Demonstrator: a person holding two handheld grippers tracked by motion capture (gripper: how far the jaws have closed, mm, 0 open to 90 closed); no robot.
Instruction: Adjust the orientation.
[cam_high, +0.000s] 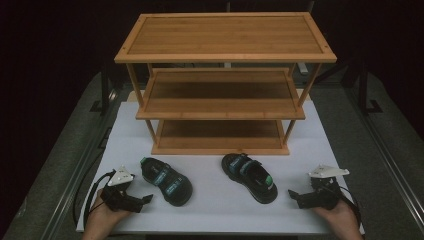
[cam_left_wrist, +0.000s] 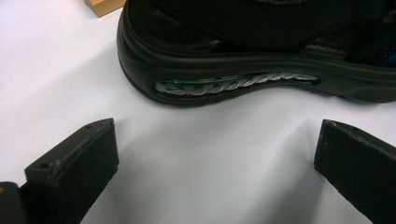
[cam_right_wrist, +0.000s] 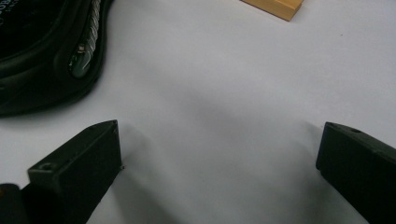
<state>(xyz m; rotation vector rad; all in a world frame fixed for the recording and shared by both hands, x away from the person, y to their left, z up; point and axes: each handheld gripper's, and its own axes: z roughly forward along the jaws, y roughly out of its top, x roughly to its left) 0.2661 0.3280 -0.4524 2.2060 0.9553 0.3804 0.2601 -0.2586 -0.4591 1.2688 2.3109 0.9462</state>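
Two black sandals with teal straps lie on the white board in front of a wooden rack. The left sandal (cam_high: 166, 181) lies just right of my left gripper (cam_high: 148, 199), which rests low on the board, open and empty. Its side sole (cam_left_wrist: 243, 84) fills the top of the left gripper view, a short gap beyond my left gripper (cam_left_wrist: 215, 154). The right sandal (cam_high: 250, 177) lies left of my right gripper (cam_high: 292, 194), also open with nothing between its jaws. Part of that sandal (cam_right_wrist: 46, 56) sits at the upper left of the right gripper view, ahead of my right gripper (cam_right_wrist: 219, 154).
A three-tier wooden shoe rack (cam_high: 223, 80) stands at the back of the white board (cam_high: 220, 210), its shelves bare. A foot of the rack (cam_right_wrist: 275, 7) and another corner (cam_left_wrist: 103, 5) show at the top of the gripper views. Dark floor surrounds the board.
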